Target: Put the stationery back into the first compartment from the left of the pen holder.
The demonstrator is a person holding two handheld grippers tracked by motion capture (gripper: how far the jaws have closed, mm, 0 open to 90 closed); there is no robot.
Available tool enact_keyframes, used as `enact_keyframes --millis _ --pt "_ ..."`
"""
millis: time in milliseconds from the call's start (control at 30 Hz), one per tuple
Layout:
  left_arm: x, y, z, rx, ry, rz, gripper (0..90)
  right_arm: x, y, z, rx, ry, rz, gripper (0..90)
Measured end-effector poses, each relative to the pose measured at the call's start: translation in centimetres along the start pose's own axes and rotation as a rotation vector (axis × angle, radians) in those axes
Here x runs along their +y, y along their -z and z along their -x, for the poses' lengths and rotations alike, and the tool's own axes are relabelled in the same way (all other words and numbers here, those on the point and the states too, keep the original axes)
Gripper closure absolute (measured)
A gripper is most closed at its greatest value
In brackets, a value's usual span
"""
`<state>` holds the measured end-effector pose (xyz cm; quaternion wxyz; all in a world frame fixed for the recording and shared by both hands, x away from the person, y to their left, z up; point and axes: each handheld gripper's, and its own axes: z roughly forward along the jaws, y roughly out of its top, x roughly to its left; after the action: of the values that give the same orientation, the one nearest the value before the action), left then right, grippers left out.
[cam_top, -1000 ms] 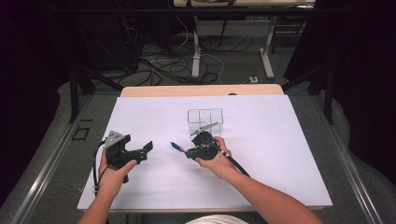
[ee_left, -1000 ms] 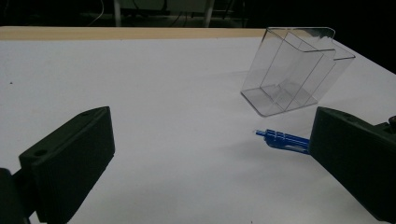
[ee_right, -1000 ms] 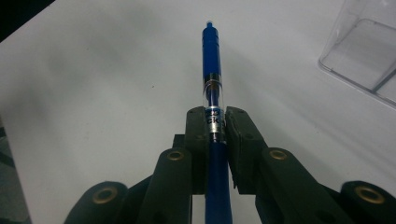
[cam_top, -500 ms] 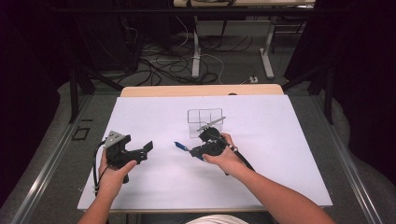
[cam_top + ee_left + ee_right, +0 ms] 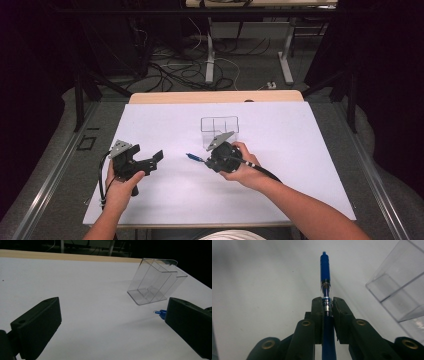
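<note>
A blue pen [image 5: 325, 290], judged light, stiff and slippery, is clamped mid-barrel in the right tool [image 5: 327, 305] just above the white worktop [image 5: 280, 150] near a clear divided organizer [image 5: 220, 131], while the left tool [image 5: 150, 162] is held open, empty.

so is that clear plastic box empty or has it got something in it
Empty. The clear box shows only its bare dividers and the white table through its walls. The blue pen is outside it, clamped in the right gripper.
</note>
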<state>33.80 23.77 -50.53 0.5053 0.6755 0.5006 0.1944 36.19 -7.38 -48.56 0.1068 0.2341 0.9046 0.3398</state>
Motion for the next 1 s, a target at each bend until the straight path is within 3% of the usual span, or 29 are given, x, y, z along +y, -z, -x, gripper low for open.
enact_keyframes --millis 133,333,400,500,533,567,600,700,900,1000 --pt "0.0 0.0 0.0 -0.001 0.000 0.000 0.7 -0.1 0.6 -0.7 -0.073 0.181 -0.002 79.9" --pt "0.0 -0.1 0.1 -0.014 0.002 -0.009 2.4 -0.2 1.5 -2.0 -0.182 0.400 -0.023 79.9" --pt "0.0 -0.1 0.1 -0.017 -0.001 -0.010 2.6 -0.2 1.7 -2.3 -0.224 0.508 -0.033 79.9" --pt "0.0 -0.1 0.1 -0.020 0.000 -0.013 3.6 -0.1 2.2 -2.9 -0.266 0.624 -0.046 79.8" --pt "0.1 -0.1 0.1 -0.030 0.002 -0.020 5.5 -0.1 2.3 -3.2 -0.284 0.668 -0.058 79.9" --pt "0.1 -0.1 0.1 -0.040 0.001 -0.034 13.2 -0.1 2.7 -3.6 -0.306 0.754 -0.070 79.9" --pt "0.1 -0.1 0.1 -0.039 -0.009 -0.044 13.2 -0.1 2.7 -3.6 -0.306 0.754 -0.070 79.9" --pt "0.1 -0.1 0.2 -0.042 -0.030 -0.049 15.7 -0.1 3.2 -4.0 -0.332 0.870 -0.091 79.8" --pt "0.4 -0.1 0.2 -0.049 -0.080 -0.041 17.2 0.1 4.3 -4.2 -0.353 1.023 -0.137 79.8" --pt "0.5 -0.3 0.2 -0.047 -0.066 -0.070 17.0 0.0 4.6 -4.4 -0.385 1.117 -0.156 79.8"
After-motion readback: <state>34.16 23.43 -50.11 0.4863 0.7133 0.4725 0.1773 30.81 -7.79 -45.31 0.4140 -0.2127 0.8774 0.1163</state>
